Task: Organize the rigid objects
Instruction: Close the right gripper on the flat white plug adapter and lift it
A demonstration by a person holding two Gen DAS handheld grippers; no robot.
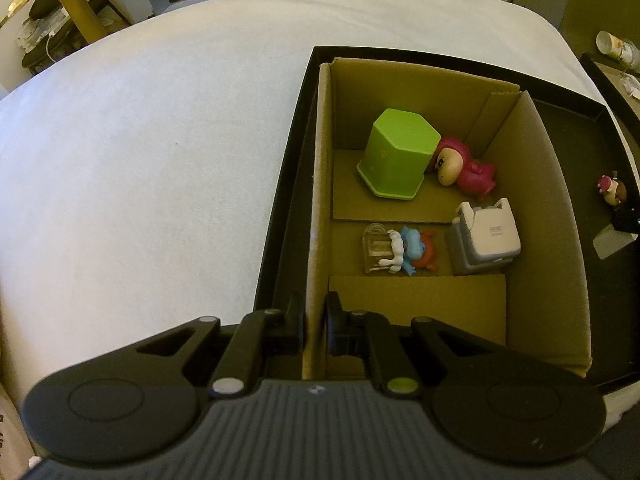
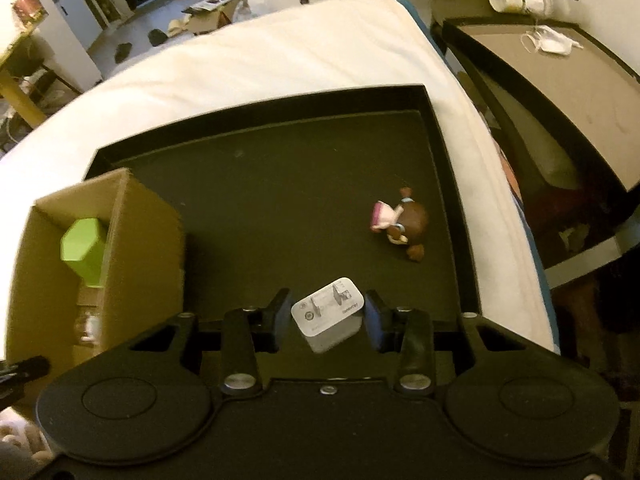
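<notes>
Hand-held gripper [image 2: 325, 316] straddling white charger [image 2: 328, 312], unclamped

Green hexagonal cup [image 1: 394, 154] upside down in the cardboard box [image 1: 532, 216] beside a pink doll [image 1: 466, 170] – white charger [image 2: 330, 312] and brown doll [image 2: 404, 226] on the black tray [image 2: 452, 184]

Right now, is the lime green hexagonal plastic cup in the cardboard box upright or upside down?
Upside down. The lime green hexagonal plastic cup shows its closed base on top, and its flared rim sits down on the floor of the cardboard box.
</notes>
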